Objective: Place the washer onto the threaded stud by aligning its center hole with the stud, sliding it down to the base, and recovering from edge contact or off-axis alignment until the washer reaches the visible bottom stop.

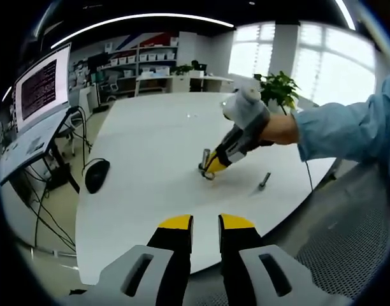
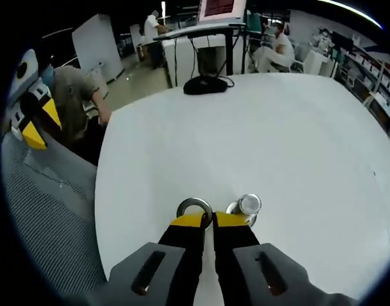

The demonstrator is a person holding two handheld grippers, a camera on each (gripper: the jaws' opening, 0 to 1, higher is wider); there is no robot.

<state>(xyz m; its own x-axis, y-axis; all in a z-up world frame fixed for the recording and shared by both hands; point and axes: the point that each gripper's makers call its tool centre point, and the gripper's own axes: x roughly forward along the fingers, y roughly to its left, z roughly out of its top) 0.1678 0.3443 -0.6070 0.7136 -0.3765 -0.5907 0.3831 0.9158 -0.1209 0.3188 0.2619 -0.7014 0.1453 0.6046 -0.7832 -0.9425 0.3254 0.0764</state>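
Note:
In the right gripper view, my right gripper (image 2: pixel 209 220) is shut on the edge of a steel washer (image 2: pixel 195 201), which sticks out flat ahead of the yellow tips. The threaded stud (image 2: pixel 248 204) stands upright on the white table (image 2: pixel 278 140) just to the right of the washer, apart from it; the washer's hole is not over the stud. In the left gripper view the right gripper (image 1: pixel 211 169) is low on the table with the washer (image 1: pixel 207 176) at its tip, beside the stud (image 1: pixel 206 157). My left gripper (image 1: pixel 206 222) hovers over the near table edge, jaws slightly apart and empty.
A second bolt (image 1: pixel 264 180) lies on the table right of the stud. A black mouse (image 1: pixel 96 175) sits near the table's left edge, with a monitor (image 1: pixel 43 86) on a stand beyond it. People stand and sit behind the table (image 2: pixel 150 29). Grey mesh (image 2: pixel 48 210) lies beside the table.

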